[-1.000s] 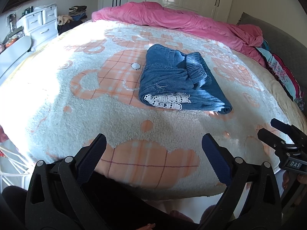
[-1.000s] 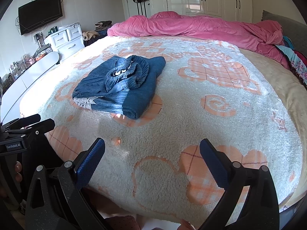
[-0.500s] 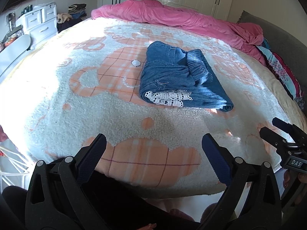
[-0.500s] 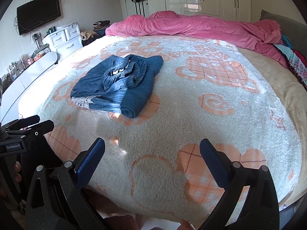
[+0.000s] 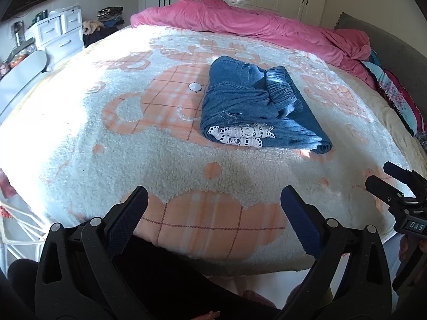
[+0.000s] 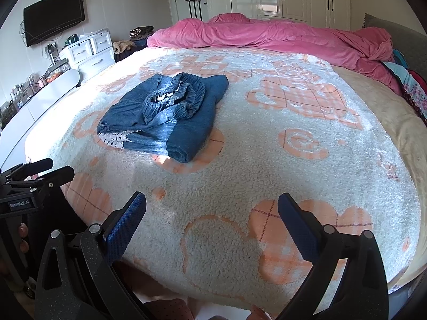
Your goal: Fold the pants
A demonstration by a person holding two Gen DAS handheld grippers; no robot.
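The pants, blue denim with a strip of white lace trim along one folded edge, lie in a compact bundle on the bed, resting on the fuzzy white blanket with its orange plaid shapes. From the left wrist view the bundle sits toward the middle of the bed, a little to the right, with the gathered waistband lying on top. In the right wrist view the same pants sit toward the left side of the bed, well back from the near edge, and the waistband curls in a loose ring on top of the stack. The left gripper hangs over the near edge of the bed with its jaws spread wide and nothing between them. The right gripper is held the same way over the near edge, jaws wide apart and empty. Both are well apart from the pants. The right gripper also shows at the right edge of the left wrist view, and the left gripper at the left edge of the right wrist view. A rumpled pink quilt is heaped along the far edge of the bed, and a white dresser stands beyond the far left corner, under a wall-mounted television.
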